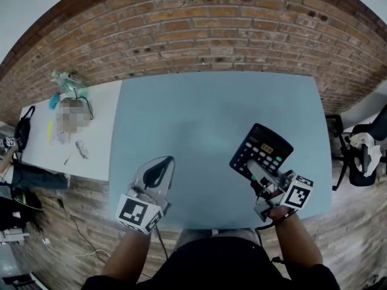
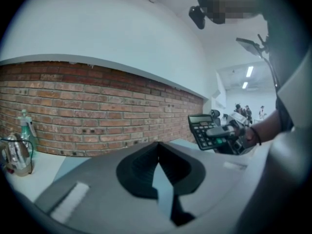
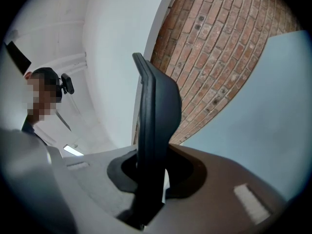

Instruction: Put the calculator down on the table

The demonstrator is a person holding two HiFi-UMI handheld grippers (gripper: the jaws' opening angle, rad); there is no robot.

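Observation:
A black calculator (image 1: 262, 150) with a small display and green keys hangs tilted just above the right side of the pale blue table (image 1: 199, 113). My right gripper (image 1: 258, 177) is shut on its near edge. In the right gripper view the calculator (image 3: 155, 111) stands edge-on between the jaws, clamped at its lower end. From the left gripper view the calculator (image 2: 207, 130) and the right gripper (image 2: 229, 140) show at the right. My left gripper (image 1: 158, 169) hovers over the table's near left part, its jaws shut with nothing in them, the tips meeting (image 2: 157, 147).
A white side table (image 1: 103, 138) adjoins the blue one on the left, carrying a spray bottle (image 1: 69, 83) and small items; a black bag (image 1: 23, 128) hangs at its far end. A brick wall (image 1: 211, 29) runs behind. A chair (image 1: 363, 153) stands at the right.

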